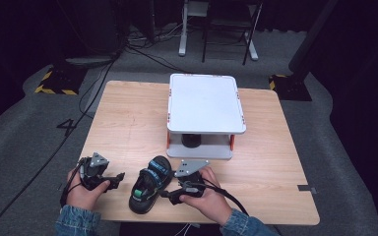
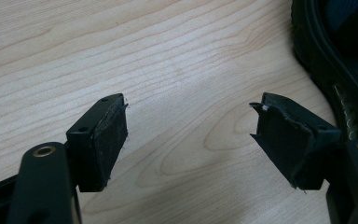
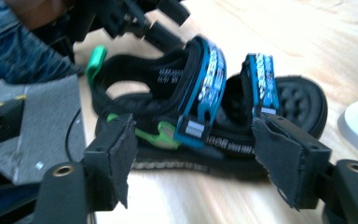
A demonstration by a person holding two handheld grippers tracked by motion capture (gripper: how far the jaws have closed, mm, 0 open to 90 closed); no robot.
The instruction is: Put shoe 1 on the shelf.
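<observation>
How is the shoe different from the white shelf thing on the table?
The sandal is black with blue straps and green bits; the white stand is plain with orange corners. The sandal is small and low; the stand is bigger and taller, with two levels. The sandal lies between both grippers; the stand sits farther back. Both rest on the wooden table.
</observation>
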